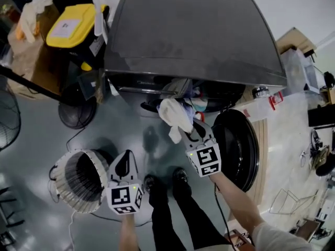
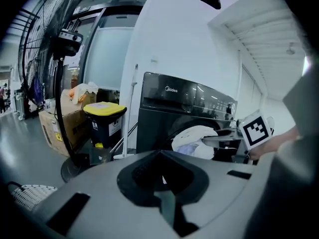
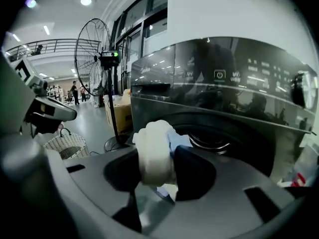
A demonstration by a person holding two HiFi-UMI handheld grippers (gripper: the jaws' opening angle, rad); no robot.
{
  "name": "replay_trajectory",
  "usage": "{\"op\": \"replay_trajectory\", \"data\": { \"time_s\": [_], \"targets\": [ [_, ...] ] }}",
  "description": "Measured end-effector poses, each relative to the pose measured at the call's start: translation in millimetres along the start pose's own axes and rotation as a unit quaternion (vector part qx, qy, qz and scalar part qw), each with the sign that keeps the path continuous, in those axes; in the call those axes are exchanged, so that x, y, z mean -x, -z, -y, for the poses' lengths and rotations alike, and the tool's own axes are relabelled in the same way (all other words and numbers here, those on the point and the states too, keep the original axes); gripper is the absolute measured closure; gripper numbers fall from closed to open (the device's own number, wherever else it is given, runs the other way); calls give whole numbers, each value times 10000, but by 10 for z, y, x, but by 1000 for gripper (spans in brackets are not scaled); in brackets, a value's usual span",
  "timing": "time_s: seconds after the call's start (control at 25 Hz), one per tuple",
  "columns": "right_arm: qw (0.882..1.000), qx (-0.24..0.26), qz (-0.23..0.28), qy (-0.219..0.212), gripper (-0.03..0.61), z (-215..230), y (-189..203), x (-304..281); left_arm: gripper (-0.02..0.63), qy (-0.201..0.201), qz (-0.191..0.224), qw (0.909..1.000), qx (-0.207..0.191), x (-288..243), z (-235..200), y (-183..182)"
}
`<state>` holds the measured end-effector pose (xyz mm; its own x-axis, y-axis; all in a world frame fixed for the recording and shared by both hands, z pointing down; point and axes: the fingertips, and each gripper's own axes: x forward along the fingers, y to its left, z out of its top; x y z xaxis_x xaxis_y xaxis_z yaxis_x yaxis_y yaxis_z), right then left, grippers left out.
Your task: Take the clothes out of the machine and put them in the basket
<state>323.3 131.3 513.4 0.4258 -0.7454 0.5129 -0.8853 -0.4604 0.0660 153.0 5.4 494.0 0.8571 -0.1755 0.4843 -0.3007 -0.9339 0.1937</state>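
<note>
Before the machine (image 1: 188,35) mouth, the right claw (image 1: 192,132) is clamped on a white cloth (image 1: 175,116), held clear of the drum, likely so it can swing across to the basket (image 1: 78,179) on the floor at left. The left claw (image 1: 125,158), closed and empty, hangs beside the basket, out of the way. More clothes (image 1: 183,94) lie in the drum.

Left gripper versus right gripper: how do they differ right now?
The right gripper has its jaws closed on a white cloth; the left gripper has its jaws together, holding nothing. The right gripper is at the washing machine; the left gripper sits beside the basket in the head view. Both point toward the machine.
</note>
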Motion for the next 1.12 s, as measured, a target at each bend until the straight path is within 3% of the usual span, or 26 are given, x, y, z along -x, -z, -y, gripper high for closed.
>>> {"op": "replay_trajectory", "data": {
  "time_s": [0.28,0.52,0.84,1.12],
  "targets": [
    [9970,496,397,-435,405,-394,-530,491,595,-381,165,9990,176,380,-178,-210],
    [9859,869,874,-1133,405,-995,-1038,690,595,-885,351,9947,396,761,-522,-218],
    [9501,1220,1559,-2411,405,-2242,-1775,820,595,-1833,615,9778,812,1574,-1142,-58],
    [9106,1372,1980,-3358,405,-3405,-2372,987,595,-2836,838,9472,1241,2602,-1808,246]
  ]
}}
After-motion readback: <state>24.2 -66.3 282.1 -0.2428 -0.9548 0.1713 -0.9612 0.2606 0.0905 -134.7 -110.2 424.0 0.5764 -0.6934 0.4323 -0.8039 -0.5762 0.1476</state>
